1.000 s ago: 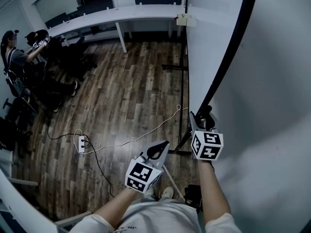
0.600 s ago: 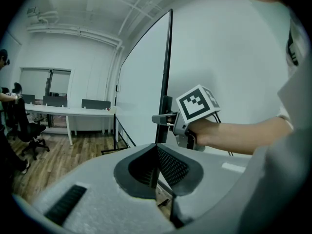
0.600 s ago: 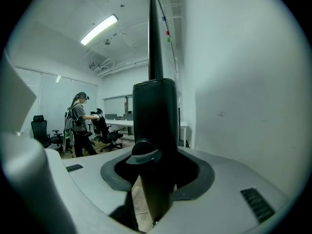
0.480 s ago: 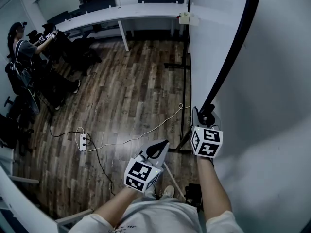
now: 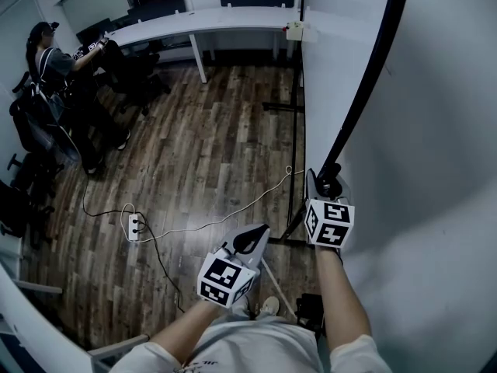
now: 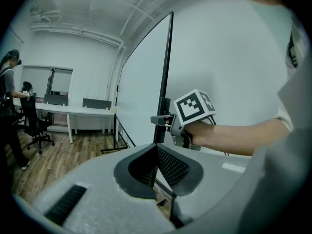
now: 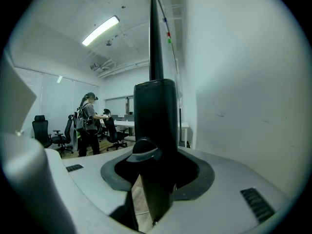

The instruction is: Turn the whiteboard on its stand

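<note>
My right gripper point(image 5: 326, 183) is closed on the black frame point(image 5: 374, 72) that runs along the edge of the whiteboard point(image 5: 423, 169). In the right gripper view the frame fills the space between my two jaws, and both press on it from the sides. The whiteboard stands tall on my right side, with its thin edge turned toward me and its big white face close by my right arm. It takes up most of the right side of the head view. The thin black stand point(image 5: 293, 154) goes down to the wood floor point(image 5: 210, 146) just to the left of the board. My left gripper point(image 5: 250, 243) is low in front of me, away from the board, and its jaws are closed together with nothing in them. On the floor a white cord point(image 5: 233, 212) runs to a power strip point(image 5: 133, 227). Far off on the left, a person point(image 5: 50, 61) stands near some chairs by a long white desk point(image 5: 210, 20).
</note>
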Demonstrator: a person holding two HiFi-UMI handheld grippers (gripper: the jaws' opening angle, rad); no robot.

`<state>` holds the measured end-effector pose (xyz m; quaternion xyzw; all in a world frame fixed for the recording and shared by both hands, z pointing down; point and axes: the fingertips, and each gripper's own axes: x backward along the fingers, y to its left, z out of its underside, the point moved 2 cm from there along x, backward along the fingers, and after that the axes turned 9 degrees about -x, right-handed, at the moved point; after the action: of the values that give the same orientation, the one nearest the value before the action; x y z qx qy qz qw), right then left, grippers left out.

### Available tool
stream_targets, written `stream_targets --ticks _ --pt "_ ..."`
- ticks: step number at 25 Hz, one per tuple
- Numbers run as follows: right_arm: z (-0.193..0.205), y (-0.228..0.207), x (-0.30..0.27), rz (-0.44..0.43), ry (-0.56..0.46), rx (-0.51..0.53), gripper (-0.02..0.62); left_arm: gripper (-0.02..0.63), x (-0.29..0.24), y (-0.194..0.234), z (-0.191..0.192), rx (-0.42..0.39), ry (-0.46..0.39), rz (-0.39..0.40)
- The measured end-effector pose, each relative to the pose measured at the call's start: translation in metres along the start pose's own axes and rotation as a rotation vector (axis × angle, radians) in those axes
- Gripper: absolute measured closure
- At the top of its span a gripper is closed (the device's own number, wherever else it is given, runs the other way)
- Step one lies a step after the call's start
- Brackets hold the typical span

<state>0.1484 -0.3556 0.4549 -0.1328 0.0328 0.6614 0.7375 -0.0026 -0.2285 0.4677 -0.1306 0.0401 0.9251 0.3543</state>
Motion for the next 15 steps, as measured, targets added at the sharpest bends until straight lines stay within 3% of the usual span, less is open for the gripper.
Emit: stream_targets --ticks 15 --pt "0.009 0.003 0.037 0.013 0.027 0.002 0.423 0.595 0.032 -0.007 0.005 0.022 -0.014 -0.012"
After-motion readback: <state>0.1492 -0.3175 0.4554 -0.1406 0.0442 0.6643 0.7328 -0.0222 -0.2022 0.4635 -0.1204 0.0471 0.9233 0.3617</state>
